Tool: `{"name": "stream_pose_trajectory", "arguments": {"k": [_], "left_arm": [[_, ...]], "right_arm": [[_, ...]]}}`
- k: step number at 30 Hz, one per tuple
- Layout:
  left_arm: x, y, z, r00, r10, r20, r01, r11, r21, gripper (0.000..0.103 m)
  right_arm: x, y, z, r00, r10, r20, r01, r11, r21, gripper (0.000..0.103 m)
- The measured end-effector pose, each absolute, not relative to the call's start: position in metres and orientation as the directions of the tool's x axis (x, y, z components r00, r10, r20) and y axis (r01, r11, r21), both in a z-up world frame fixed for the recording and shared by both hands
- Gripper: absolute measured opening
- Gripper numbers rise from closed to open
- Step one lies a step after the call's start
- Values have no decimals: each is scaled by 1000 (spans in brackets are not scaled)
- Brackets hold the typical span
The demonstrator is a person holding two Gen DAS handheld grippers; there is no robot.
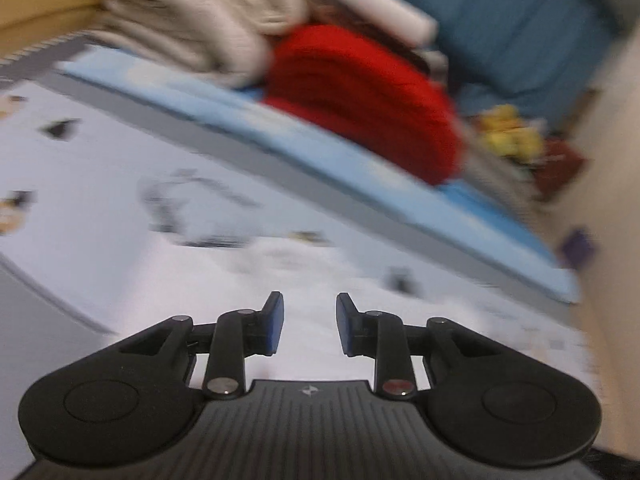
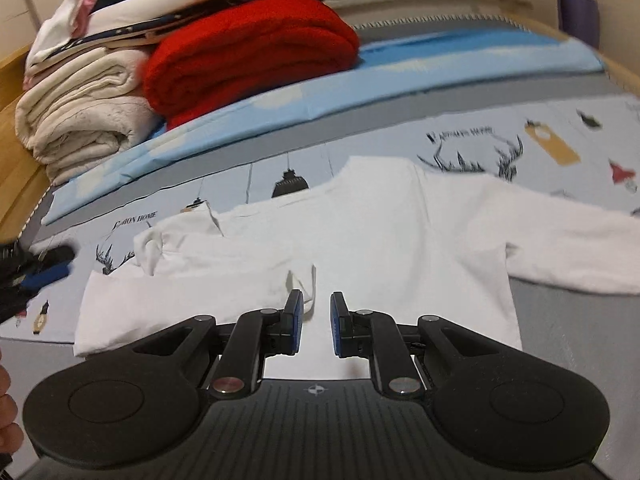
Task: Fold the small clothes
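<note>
Your right gripper (image 2: 313,322) hangs over the white shirt (image 2: 360,248), jaws parted a little, nothing pinched; a thin loop at the folded sleeve's cuff lies just ahead of the left pad, apparently not gripped. Your left gripper (image 1: 310,326) is released too, jaws apart with nothing between them, over pale fabric too blurred to identify. The shirt lies flat on the printed bedsheet (image 2: 560,148), directly ahead of and under the right tool. One sleeve is folded in across the body to the left of the tool; the other stretches out to the right, so that side likely gets folded next. The cloth looks thin, soft and mostly smooth. The red blanket (image 2: 248,52) and cream blanket (image 2: 80,120) sit stacked well beyond, clear of the work.
</note>
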State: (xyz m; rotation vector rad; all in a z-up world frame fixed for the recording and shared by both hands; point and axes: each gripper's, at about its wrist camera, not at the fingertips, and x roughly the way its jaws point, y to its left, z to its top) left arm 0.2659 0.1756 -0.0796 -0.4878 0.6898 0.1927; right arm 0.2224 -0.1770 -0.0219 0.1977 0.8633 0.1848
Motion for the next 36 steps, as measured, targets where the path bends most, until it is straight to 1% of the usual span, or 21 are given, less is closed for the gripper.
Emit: {"name": "stream_pose_trajectory", "arguments": {"k": [3,4,5,7,9,11,12,13,17,20,21,22,23,24,25,28,31,33,34,35,36], "left_arm": [[272,195,-97,676,108,-729,-431,860,-272,30],[274,204,-100,660,114,-743,-455,847,-273,30],[275,211,-102,655,114,-747,-469,837,-283,30],[278,220,-101,650,126,-750,-488,825,-285,30],[284,225,-97,655,130,-744,-490,822,-288,30],[289,229,-94,661,120,-741,-482,824,-297,30],[290,233,-92,662,117,-741,-480,824,-300,30],[293,233,-92,662,110,-741,-476,826,-302,30],[303,238,-95,656,103,-748,-470,831,-297,31],[307,245,-97,656,98,-748,-484,816,-317,31],[308,247,-97,657,99,-747,-488,811,-322,31],[309,250,-96,659,102,-745,-492,808,-324,31],[309,252,-95,660,106,-743,-495,807,-324,31],[310,254,-95,661,111,-742,-498,805,-323,31],[310,256,-94,662,115,-741,-501,803,-323,31],[311,263,-93,661,129,-739,-514,795,-321,31],[310,267,-92,663,138,-736,-520,792,-320,31],[310,267,-92,664,135,-735,-515,796,-319,31],[311,267,-92,664,130,-736,-509,799,-319,31],[311,266,-93,664,125,-737,-505,802,-319,31],[312,266,-94,662,120,-740,-500,806,-317,31]], "right_arm": [[233,-181,-34,629,267,-730,-52,952,303,15],[238,-180,-41,617,261,-742,-35,952,305,15],[244,-180,-49,590,267,-762,-6,945,326,16],[255,-179,-60,558,342,-756,19,906,423,16],[263,-176,-71,539,369,-757,58,881,470,16],[273,-174,-82,526,391,-756,103,853,512,24],[278,-173,-88,512,399,-760,130,839,528,31],[282,-173,-95,501,407,-764,158,825,542,36],[294,-166,-115,464,429,-775,219,792,570,37],[300,-154,-119,462,415,-784,190,817,545,36],[303,-152,-119,466,402,-788,181,829,530,35],[304,-149,-119,468,382,-797,165,848,503,22],[306,-145,-119,469,364,-805,143,868,476,13],[307,-141,-118,470,345,-812,115,888,445,7],[307,-137,-116,479,339,-810,84,901,426,5],[304,-137,-95,560,376,-738,-18,897,443,4],[291,-146,-50,728,420,-542,-163,874,458,4],[274,-163,-23,833,422,-358,-238,857,458,4],[270,-172,-18,860,397,-320,-233,865,445,4],[270,-179,-18,875,341,-345,-182,890,418,4],[277,-184,-26,863,259,-433,-92,924,370,5]]}}
